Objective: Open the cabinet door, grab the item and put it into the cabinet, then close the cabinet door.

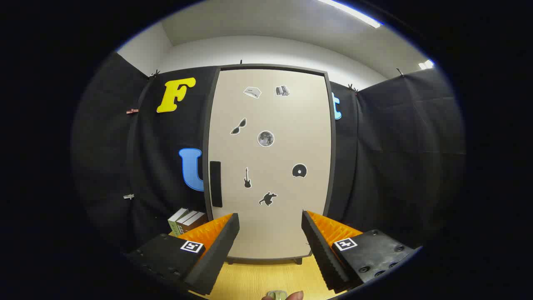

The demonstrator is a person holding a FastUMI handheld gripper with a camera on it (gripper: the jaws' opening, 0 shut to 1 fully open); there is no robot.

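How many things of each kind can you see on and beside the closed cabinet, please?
Stickers on the cabinet door: 7
Door handle: 1
Books beside the cabinet: 3
Total: 11
The gripper is open, with nothing between its fingers, facing the shut door.
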